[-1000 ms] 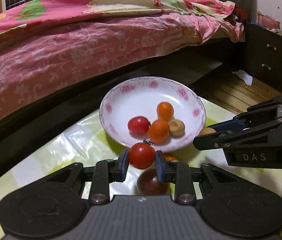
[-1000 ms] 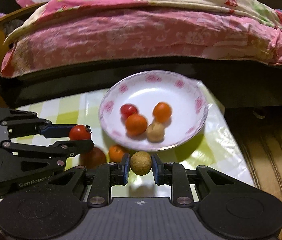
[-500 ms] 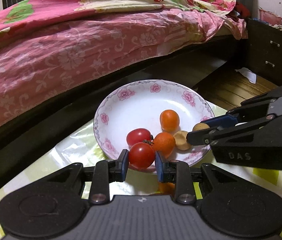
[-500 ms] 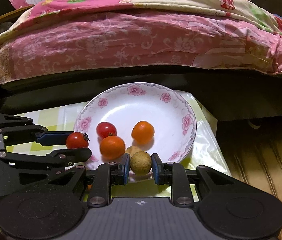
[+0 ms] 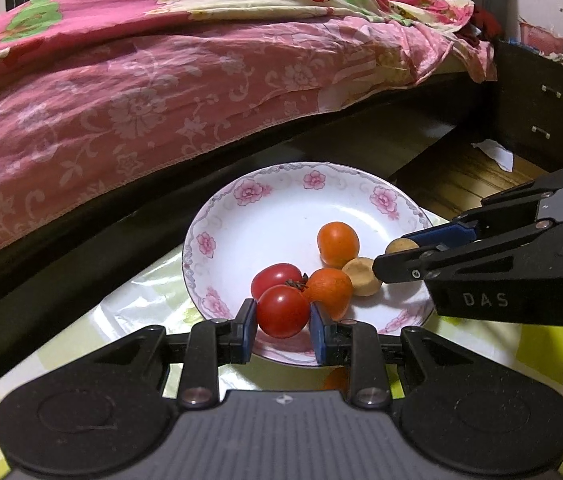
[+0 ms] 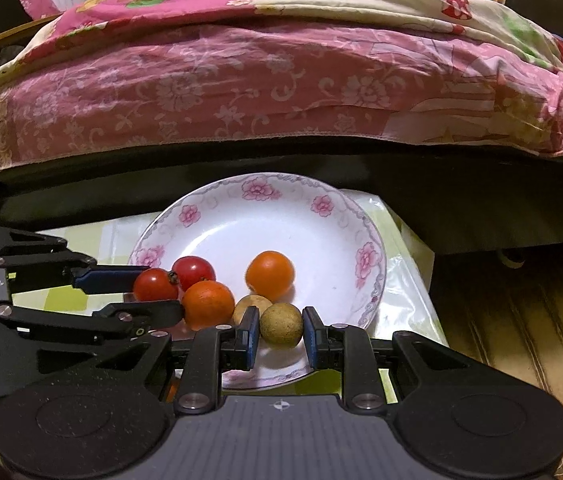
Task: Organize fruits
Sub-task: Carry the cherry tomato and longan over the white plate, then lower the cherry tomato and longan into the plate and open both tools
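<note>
A white plate with pink flowers (image 5: pixel 265 216) (image 6: pixel 321 224) sits on the table's yellow-checked cover. In it lie a red tomato (image 5: pixel 271 278), two orange fruits (image 5: pixel 337 242) (image 5: pixel 331 288) and a tan round fruit (image 5: pixel 361 276). My left gripper (image 5: pixel 282 322) is shut on a red tomato (image 5: pixel 282 311) over the plate's near rim; it also shows in the right wrist view (image 6: pixel 155 285). My right gripper (image 6: pixel 280 334) is shut on a tan round fruit (image 6: pixel 281 325) over the plate's right side; it also shows in the left wrist view (image 5: pixel 401 246).
A bed with a pink floral quilt (image 5: pixel 161 92) runs close behind the table. A dark dresser (image 5: pixel 541 112) stands at the right over wooden floor (image 6: pixel 521 340). An orange fruit (image 5: pixel 337 378) lies on the table under my left gripper. The table edge (image 6: pixel 413 248) falls right of the plate.
Both grippers have moved forward with their fruits, from over the table to over the plate. The plate looks larger and nearer in both views.
</note>
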Demonstrator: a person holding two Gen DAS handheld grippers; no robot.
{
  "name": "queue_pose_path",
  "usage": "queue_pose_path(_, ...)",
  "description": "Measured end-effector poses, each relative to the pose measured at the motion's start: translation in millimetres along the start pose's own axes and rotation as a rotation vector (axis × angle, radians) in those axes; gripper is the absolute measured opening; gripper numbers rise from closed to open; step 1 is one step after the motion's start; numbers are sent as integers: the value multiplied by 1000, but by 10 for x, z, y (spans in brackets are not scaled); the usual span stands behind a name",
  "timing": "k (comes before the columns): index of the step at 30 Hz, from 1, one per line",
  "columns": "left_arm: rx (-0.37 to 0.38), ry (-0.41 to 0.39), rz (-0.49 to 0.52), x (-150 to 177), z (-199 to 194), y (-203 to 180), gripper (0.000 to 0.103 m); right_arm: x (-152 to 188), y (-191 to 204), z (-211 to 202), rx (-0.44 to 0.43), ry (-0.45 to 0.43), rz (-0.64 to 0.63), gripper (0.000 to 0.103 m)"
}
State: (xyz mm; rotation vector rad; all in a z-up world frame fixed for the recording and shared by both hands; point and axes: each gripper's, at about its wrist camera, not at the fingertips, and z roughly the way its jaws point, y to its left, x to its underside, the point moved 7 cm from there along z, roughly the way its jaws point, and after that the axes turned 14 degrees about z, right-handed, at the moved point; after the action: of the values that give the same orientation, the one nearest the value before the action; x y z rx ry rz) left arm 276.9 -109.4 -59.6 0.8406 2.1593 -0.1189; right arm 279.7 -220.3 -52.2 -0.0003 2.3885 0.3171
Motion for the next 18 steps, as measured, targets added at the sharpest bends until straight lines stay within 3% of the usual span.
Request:
queue_pose_path(6,-10,-3,44,23,-26,-45,36,41,16,3,-28,38,-25,19)
queue_pose_path(12,-21,-8,48,-44,28,-30,36,59,49,45,-27,22,-44,19)
queue_pose_path(18,-23,-15,31,-64,68,-4,37,-4,-65,88,-29,12,18,19)
